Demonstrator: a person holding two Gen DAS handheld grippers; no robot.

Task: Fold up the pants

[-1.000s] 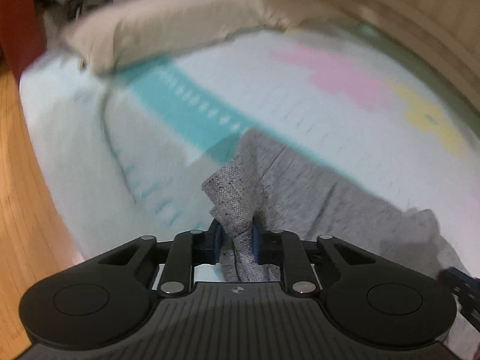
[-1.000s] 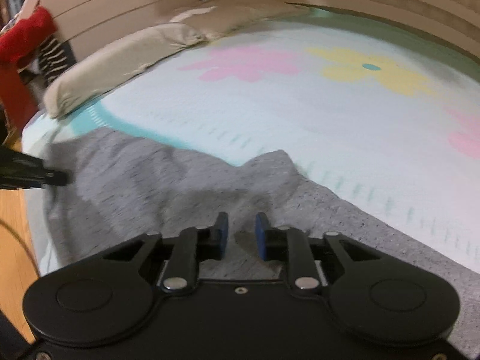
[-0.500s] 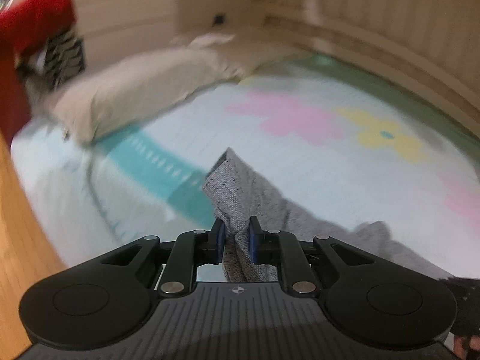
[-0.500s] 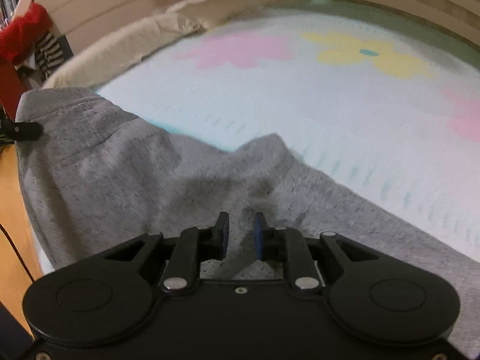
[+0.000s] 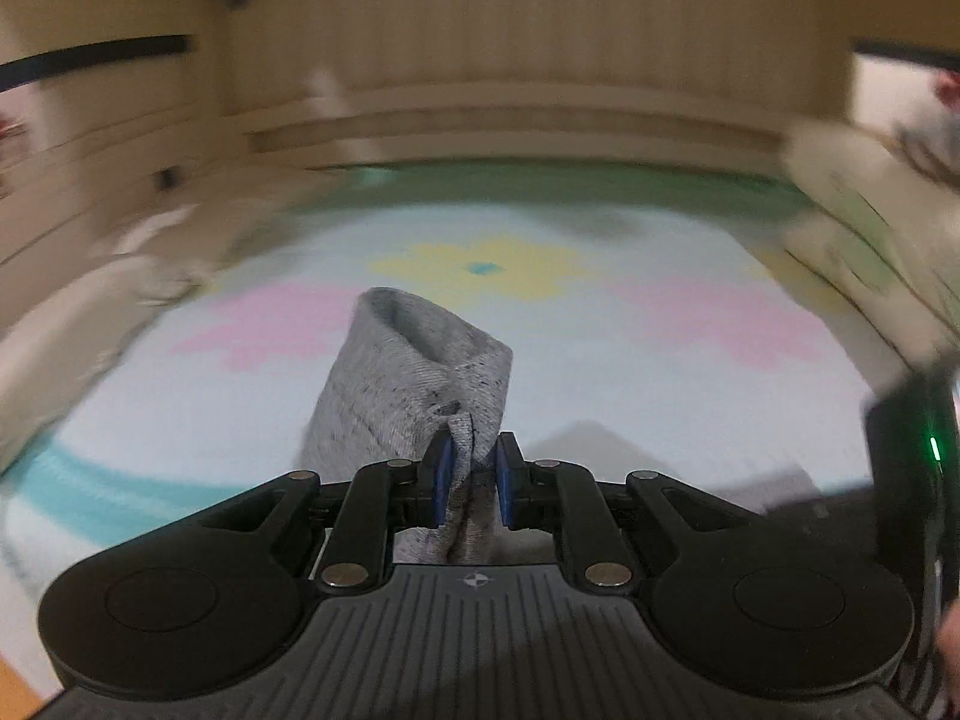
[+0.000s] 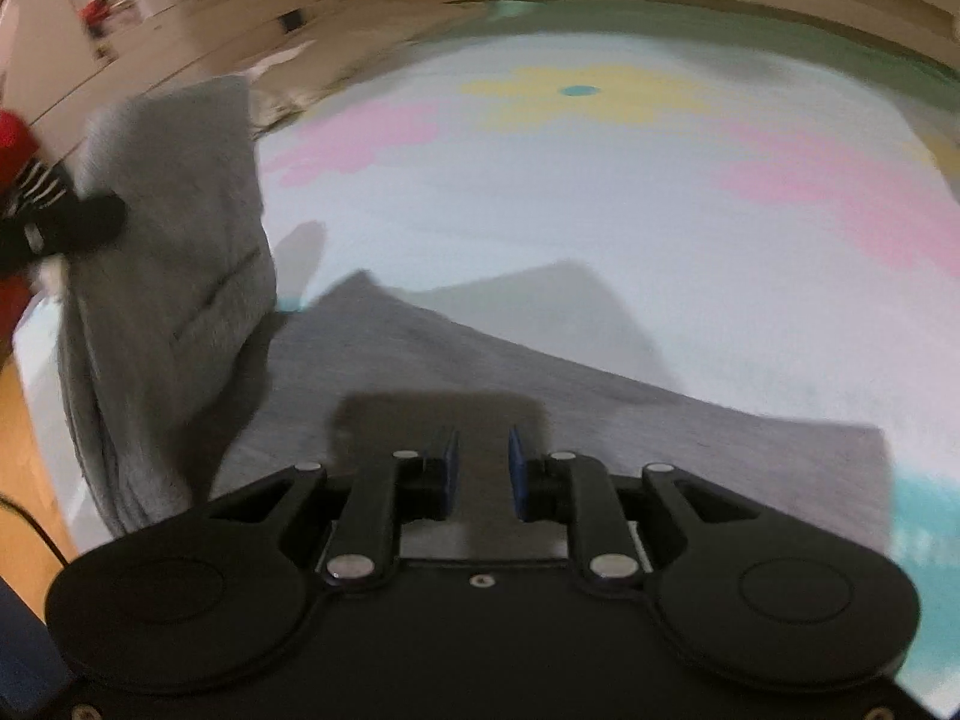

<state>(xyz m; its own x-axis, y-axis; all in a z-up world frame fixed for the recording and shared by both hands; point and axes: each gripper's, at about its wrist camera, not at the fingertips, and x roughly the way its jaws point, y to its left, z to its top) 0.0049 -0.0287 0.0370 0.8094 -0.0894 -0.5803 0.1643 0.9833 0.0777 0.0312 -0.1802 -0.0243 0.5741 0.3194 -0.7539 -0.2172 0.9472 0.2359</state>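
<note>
The left claw point(image 5: 469, 474) gripped a corner of the grey pants point(image 6: 420, 372) lifted above the bed point(image 6: 540, 192), the right claw point(image 6: 483, 468) pinched the flat part, so the fold probably needed laying over

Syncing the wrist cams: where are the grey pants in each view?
Left wrist: grey pants centre, bunched up from the left gripper.
Right wrist: grey pants lifted at left, rest spread under the right gripper.
Shared landmark: yellow flower on the bedspread.
</note>
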